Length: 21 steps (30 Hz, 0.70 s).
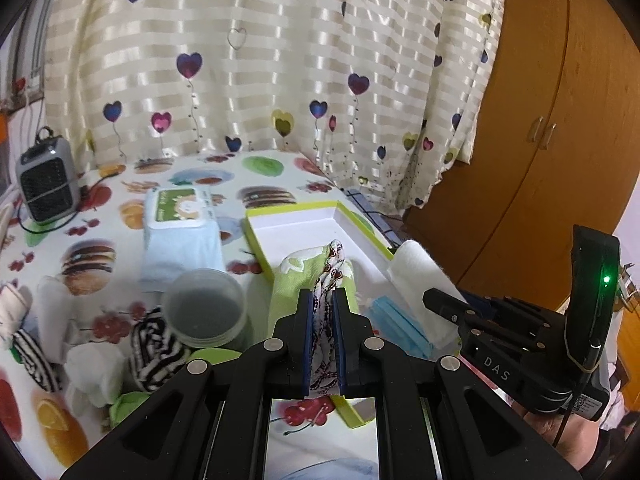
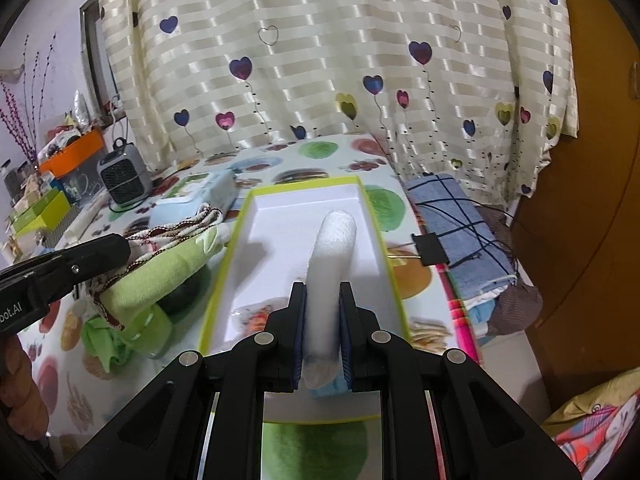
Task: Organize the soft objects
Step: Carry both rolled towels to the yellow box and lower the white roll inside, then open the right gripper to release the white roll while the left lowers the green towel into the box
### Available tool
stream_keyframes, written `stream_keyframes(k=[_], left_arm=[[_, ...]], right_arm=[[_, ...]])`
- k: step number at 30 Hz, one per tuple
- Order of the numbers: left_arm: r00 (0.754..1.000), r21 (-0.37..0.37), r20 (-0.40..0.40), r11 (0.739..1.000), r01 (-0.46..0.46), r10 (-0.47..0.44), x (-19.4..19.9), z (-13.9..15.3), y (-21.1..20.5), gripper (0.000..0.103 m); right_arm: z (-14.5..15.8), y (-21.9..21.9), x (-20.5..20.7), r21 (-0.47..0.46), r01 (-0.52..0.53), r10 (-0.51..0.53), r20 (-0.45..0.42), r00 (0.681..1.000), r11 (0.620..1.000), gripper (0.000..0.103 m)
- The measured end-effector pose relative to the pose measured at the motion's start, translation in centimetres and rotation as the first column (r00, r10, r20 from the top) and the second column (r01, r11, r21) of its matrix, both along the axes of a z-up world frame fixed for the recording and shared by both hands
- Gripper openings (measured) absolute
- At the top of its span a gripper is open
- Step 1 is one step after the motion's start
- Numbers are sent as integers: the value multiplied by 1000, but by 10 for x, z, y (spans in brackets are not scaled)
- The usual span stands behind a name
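My left gripper (image 1: 323, 295) is shut on a patterned white-and-brown cloth (image 1: 334, 264) that comes with a green cloth (image 1: 296, 280); both hang over the near left edge of the green-rimmed white box (image 1: 304, 224). My right gripper (image 2: 322, 290) is shut on a rolled white towel (image 2: 334, 248), with blue face masks (image 2: 330, 390) under it, and holds the roll above the inside of the box (image 2: 280, 216). In the left wrist view the white towel (image 1: 416, 276) and blue masks (image 1: 396, 320) show at the right. The left gripper (image 2: 120, 246) with its cloths (image 2: 160, 276) appears at the left of the right wrist view.
A clear plastic tub (image 1: 204, 308), striped and white socks (image 1: 156, 348), a wet-wipes pack (image 1: 180, 216) and a small grey heater (image 1: 48, 184) lie on the fruit-print tablecloth. A folded blue towel (image 2: 460, 232) sits past the table's right edge. A heart-print curtain (image 1: 280, 60) hangs behind, and a wooden wardrobe (image 1: 540, 140) stands right.
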<state>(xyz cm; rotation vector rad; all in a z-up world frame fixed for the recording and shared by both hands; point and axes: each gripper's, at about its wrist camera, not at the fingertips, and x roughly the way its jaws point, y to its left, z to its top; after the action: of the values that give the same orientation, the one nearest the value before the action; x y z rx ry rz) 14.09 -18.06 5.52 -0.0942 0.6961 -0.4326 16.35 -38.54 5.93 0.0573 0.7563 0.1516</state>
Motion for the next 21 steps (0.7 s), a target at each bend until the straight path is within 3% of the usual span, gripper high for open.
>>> stream_keyframes(k=[15,21], left_arm=[[997,-17,-73,999,33,-34,30,-25,-33,9],[996,-19,-81,999,48,-49,38,-32,-44,9]], right_arm=[[-26,-15,22,-54,12,-17,-90,996,998,18],[-22,-15,16,-78,8,-13,-64,998,997,25]])
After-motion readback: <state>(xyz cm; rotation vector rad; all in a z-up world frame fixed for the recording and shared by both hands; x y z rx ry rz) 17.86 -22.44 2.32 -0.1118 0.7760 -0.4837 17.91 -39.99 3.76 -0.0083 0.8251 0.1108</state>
